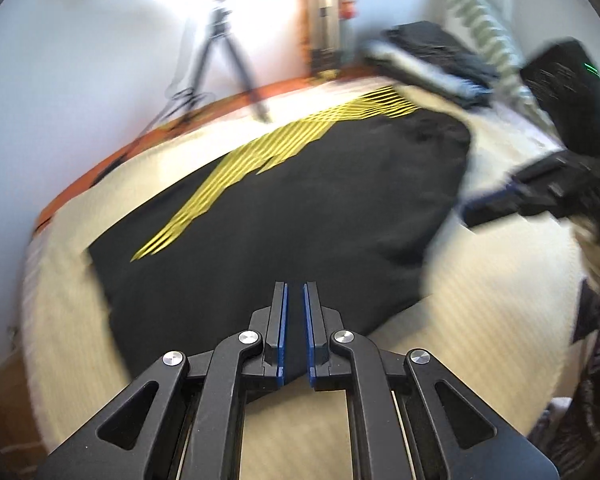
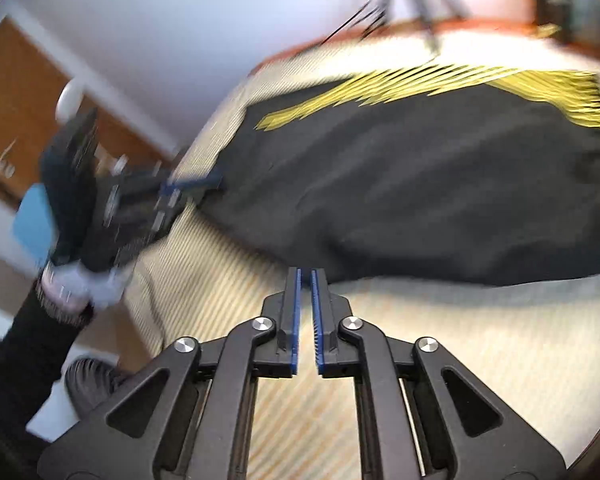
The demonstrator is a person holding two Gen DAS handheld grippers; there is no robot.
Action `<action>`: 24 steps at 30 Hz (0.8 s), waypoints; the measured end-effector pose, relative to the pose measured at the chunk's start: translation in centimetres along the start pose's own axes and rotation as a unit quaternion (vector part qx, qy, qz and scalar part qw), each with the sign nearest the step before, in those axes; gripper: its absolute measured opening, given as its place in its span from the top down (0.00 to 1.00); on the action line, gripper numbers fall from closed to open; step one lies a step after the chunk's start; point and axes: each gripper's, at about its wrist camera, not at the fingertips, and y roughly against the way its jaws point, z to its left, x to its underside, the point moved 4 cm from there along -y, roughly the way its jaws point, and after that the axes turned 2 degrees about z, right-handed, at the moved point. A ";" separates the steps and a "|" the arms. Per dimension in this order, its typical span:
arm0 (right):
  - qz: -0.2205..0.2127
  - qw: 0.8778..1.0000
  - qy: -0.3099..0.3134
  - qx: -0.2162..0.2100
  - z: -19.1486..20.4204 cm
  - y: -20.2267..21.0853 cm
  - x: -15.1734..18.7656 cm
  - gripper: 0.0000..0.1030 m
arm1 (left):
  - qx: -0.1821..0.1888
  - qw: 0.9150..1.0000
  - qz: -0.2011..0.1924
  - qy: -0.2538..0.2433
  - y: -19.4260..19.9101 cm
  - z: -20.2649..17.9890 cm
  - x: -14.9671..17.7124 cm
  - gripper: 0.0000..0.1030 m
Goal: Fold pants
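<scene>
Black pants with a yellow striped side panel lie folded on a cream ribbed bedspread. My left gripper hovers over the near edge of the pants, jaws nearly shut with a narrow gap and nothing between them. My right gripper is just short of the pants' near edge, jaws nearly shut and empty. It also shows in the left wrist view at the pants' right edge. The left gripper shows in the right wrist view at the pants' left end. Both views are motion-blurred.
A stack of dark folded clothes lies at the far right of the bed, beside a chevron pillow. A tripod stands beyond the bed's orange far edge. A wooden cabinet is at the left.
</scene>
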 end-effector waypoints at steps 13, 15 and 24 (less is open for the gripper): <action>-0.046 0.987 -0.070 0.141 -13.3 2.8 -3.3 0.65 | 0.061 0.996 0.052 -0.044 -6.5 -5.9 -0.6 0.94; -0.036 0.985 -0.071 0.150 -13.8 2.7 -2.8 0.65 | 0.065 0.996 0.053 -0.034 -6.4 -5.7 -0.6 0.94; -0.062 0.989 -0.045 0.127 -14.1 9.1 -3.9 0.55 | 0.037 0.998 0.012 -0.048 -2.7 -7.6 -2.4 0.66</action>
